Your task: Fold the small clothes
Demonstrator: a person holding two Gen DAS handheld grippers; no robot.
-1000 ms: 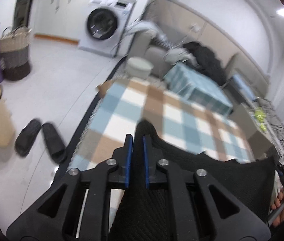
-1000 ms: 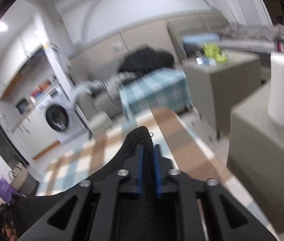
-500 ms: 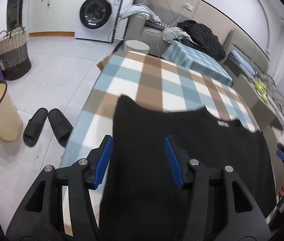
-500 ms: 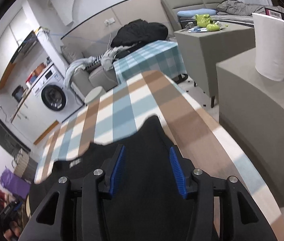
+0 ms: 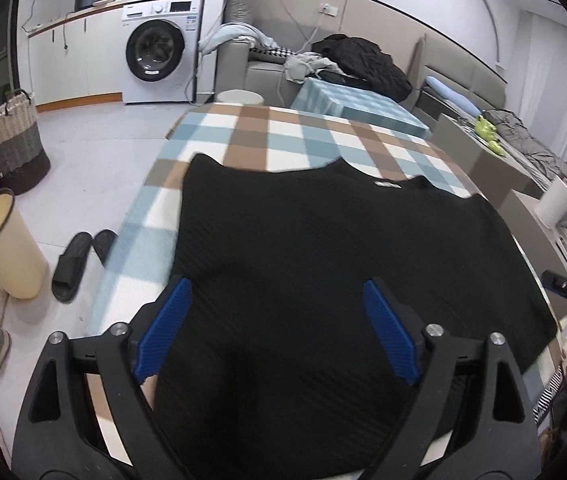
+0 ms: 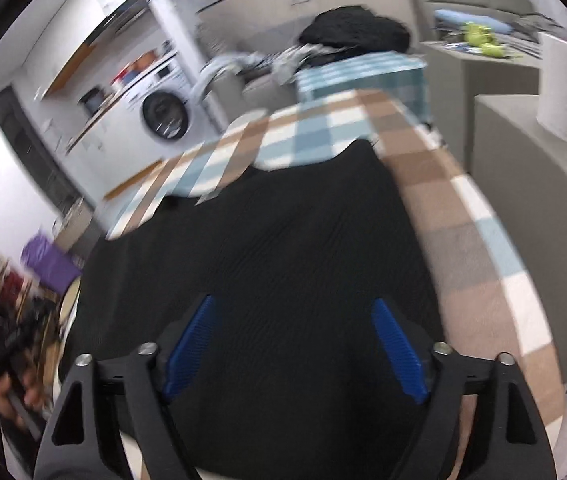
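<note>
- The black knit top lies flat on the checked tablecloth, neckline and label at the far edge, hem toward the cameras; its long axis runs sideways across the table.
- Its near hem is hidden behind both tools.
- Left gripper: jaws wide and opening, pads clear of the fabric.
- Right gripper: likewise spreading, nothing pinched; this view is motion-blurred.

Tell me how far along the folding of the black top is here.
Done: the black top lies spread flat on the checked tablecloth, neck label away from the camera. In hand: nothing; the left hand-held gripper and right hand-held gripper are opening above the fabric, gripping nothing. Left: every fold; none shows yet.
</note>
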